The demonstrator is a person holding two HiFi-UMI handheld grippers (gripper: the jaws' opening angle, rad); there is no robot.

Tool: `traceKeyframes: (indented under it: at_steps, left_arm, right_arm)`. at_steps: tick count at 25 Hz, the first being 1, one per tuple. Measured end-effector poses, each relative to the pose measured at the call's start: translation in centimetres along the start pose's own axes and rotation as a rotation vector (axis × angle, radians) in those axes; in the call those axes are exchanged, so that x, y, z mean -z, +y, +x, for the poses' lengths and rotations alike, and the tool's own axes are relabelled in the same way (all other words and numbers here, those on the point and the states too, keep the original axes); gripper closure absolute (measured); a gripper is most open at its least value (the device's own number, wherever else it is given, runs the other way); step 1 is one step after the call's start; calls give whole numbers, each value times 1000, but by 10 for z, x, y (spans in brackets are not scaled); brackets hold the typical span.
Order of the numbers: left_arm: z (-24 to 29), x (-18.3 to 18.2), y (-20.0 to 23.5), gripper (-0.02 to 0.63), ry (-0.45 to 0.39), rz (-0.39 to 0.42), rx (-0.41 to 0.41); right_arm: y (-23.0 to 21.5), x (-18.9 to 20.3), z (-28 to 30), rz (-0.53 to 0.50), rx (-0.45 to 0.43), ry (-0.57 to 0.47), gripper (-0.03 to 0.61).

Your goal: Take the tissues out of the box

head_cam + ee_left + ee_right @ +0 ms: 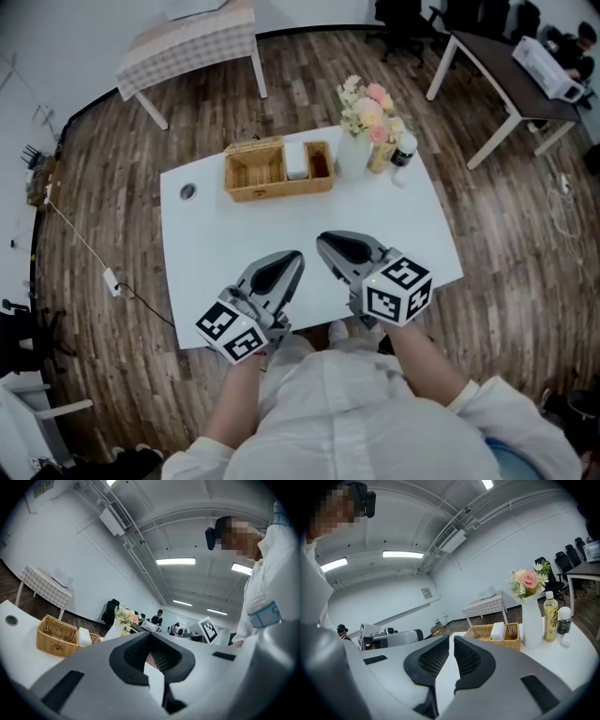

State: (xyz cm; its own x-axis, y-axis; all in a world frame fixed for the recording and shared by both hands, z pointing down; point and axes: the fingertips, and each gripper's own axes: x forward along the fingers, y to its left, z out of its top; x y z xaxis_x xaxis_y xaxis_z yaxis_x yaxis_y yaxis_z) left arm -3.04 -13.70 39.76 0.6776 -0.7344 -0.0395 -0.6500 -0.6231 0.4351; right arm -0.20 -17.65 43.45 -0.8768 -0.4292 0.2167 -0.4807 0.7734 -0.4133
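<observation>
Hovering over the table (216, 239), left hand-held gripper (294, 256) and right hand-held gripper (324, 243) are both closed and empty, aimed toward the tissues (296, 160) in the far wicker box (251, 174), seemingly readying a reach.

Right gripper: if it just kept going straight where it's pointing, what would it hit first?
Probably the bare white table top, as the right gripper seems tipped slightly down. Just beyond lies the left end of the wicker basket. Depth is hard to judge.
</observation>
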Motion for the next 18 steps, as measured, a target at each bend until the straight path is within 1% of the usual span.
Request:
traceKeyframes:
  at_steps: [5,11,15,18]
  left_arm:
    - [2,-17,21,612,10,-5,44]
    - [-2,-22,48,612,28,-25,67]
    - [-3,-23,63,612,44,-33,78]
    - [-3,-24,72,612,51,-37,83]
  right_arm:
    - [-6,-14,21,11,47,-17,541]
    - [-17,-19,50,22,103,-18,541]
    - [-30,-21,69,3,140,-7,537]
    - [-43,-23,84,-19,167,11,513]
